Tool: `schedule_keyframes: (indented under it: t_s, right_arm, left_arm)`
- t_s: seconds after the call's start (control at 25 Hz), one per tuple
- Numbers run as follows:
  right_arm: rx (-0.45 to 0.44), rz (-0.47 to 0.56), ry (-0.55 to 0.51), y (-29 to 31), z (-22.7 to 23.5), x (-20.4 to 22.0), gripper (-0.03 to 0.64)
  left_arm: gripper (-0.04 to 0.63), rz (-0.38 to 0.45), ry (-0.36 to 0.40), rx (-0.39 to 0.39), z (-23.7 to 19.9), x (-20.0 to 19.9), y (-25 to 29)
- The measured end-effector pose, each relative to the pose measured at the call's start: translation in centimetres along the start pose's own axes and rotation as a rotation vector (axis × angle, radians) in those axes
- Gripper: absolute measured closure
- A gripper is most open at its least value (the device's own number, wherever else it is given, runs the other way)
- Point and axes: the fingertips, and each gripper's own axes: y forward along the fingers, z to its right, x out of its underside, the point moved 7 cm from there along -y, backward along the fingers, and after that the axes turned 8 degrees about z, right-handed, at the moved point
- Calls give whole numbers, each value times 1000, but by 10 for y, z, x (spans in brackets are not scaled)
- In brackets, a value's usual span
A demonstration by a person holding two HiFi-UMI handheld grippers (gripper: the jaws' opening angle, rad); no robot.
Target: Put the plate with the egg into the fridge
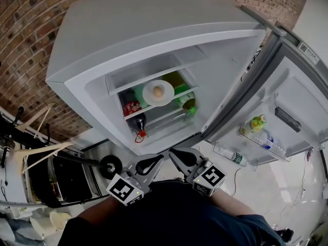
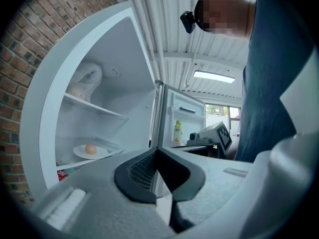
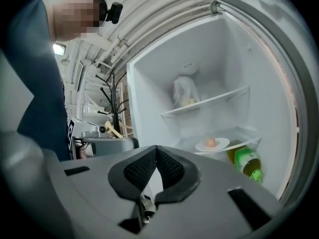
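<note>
Plate [image 1: 148, 97] is seen inside the fridge [image 1: 128, 29], set on the middle shelf [image 1: 177, 97], with the egg [image 1: 158, 91] resting at its centre. Plate is untouched by either gripper. A green bottle [image 1: 185, 100] is lying just beside the plate on the door side, partly under the shelf; a red can [image 1: 131, 107] and a dark bottle [image 1: 139, 121] are stored below the plate level. A pale, bag-like item [image 3: 184, 91] is seen on the upper shelf (contents can't be made out). Fridge door [image 1: 297, 101] is swung wide open, with a yellow bottle [image 1: 258, 122] and a clear bottle [image 1: 234, 158] held in its racks. Left gripper [image 1: 160, 157] and right gripper [image 1: 171, 151] are held side by side in front of the open compartment, well apart from the plate, both pointed toward it. Left jaws are pressed together with nothing between them; right jaws are likewise pressed together and empty. A brick wall [image 1: 31, 24] is seen behind the fridge, and a wooden hanger [image 1: 38, 155] on a rack to the left.
</note>
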Motion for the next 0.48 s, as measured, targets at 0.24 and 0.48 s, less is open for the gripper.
schedule_keyframes:
  t_s: [0.24, 0.48]
  right_arm:
    - [-5, -6, -27, -4, -4, 3, 606]
    - [-4, -15, -30, -6, -7, 2, 606]
  left_arm:
    - [592, 2, -1, 6, 3, 0, 1]
    - [592, 2, 4, 12, 6, 1, 2]
